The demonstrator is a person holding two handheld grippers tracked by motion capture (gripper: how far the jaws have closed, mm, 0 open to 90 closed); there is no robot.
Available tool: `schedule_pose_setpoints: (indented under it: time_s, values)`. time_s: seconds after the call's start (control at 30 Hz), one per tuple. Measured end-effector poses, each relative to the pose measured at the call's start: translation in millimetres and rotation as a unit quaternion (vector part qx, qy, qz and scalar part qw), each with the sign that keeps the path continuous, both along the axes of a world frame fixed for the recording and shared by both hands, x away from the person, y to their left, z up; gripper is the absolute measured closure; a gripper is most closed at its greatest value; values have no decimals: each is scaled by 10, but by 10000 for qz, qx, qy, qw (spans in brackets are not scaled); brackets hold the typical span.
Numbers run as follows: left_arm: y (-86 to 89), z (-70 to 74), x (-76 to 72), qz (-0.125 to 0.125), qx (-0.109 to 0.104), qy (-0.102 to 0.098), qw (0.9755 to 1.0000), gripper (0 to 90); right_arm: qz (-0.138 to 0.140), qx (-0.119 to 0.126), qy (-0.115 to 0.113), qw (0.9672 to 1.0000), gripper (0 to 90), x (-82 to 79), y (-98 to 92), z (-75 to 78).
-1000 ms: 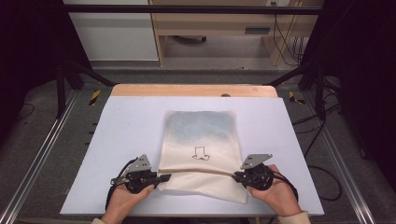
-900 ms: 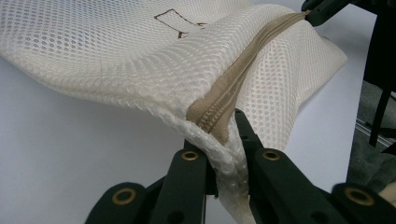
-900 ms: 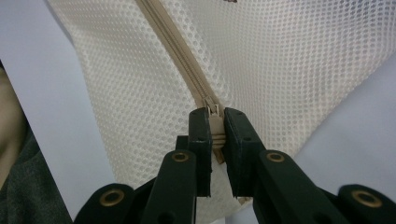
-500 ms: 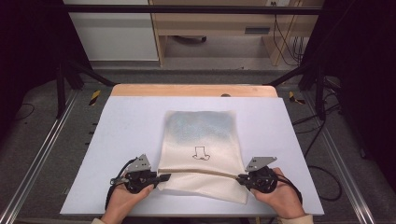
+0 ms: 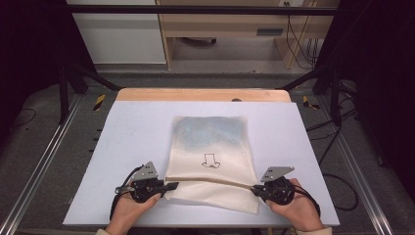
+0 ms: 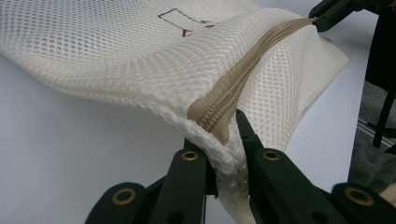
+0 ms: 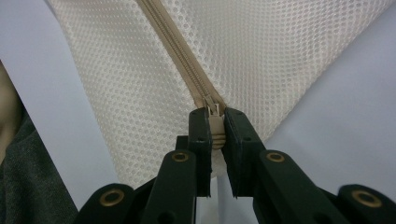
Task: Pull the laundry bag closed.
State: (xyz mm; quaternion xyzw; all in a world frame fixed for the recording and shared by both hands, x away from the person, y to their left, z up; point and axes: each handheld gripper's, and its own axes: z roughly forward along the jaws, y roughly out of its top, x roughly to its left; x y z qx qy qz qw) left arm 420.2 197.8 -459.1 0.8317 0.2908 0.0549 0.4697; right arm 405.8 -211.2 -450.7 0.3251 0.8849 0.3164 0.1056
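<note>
From the high view, a white mesh bag [image 5: 211,161] lies on the desk [image 5: 127,132], reaching from the middle to the near edge, with the left gripper [image 5: 169,186] at its near left corner and the right gripper [image 5: 253,188] at its near right corner, a tan zipper [image 5: 215,180] stretched between them. In the left gripper view the jaws are clamped on the bag's corner seam beside the zipper's end [image 6: 219,119], the mesh lifted off the desk. In the right gripper view the jaws are closed on the zipper pull [image 7: 215,126], the bag spreading away ahead.

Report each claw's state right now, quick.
Left claw: closed on the mesh bag at its zipper-end corner.
Right claw: closed on the zipper pull.
</note>
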Motion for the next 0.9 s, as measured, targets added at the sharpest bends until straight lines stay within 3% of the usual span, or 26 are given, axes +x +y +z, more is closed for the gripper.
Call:
schedule_pose_setpoints:
  time_s: [0.77,0.9]
  values:
    - [5,-14,7,-17,79,15,10000,853,-22,-18,-8,10000,820,-26,-55,-14]
    - [11,-6,2,27,3,15,10000,791,-51,52,-34,10000,810,-16,-53,-25]
